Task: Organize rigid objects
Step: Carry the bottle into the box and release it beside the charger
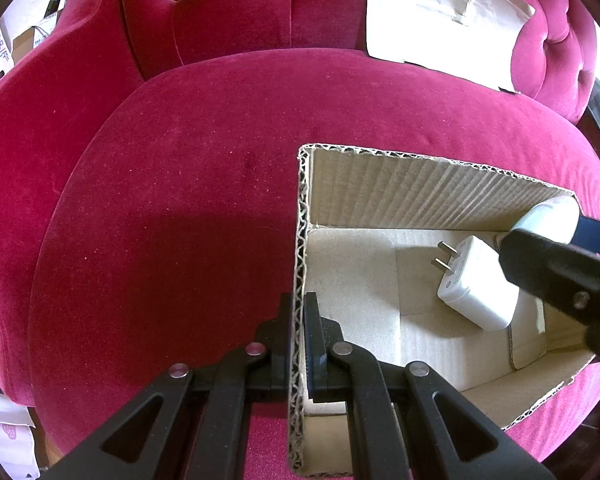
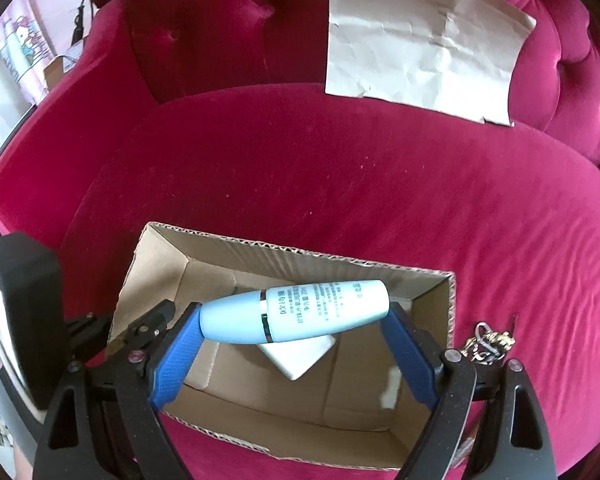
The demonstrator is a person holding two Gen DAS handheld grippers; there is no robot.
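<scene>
Right wrist view: a bottle (image 2: 296,312) is held lengthwise by the right tool (image 2: 296,344) over the box (image 2: 450,312), whose wall is pinched by the left tool (image 1: 299,320); lowering and release are judged next.

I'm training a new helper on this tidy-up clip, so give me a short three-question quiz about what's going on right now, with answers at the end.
1. True or false: the left gripper is clamped on the cardboard box wall.
2. What does the right gripper hold across its blue pads? A) keys B) a light blue tube C) crumpled paper
3. Name the white thing already lying on the box floor.

Key
1. True.
2. B; it is held lengthwise above the open box.
3. A white plug charger, prongs pointing towards the left wall.
</scene>
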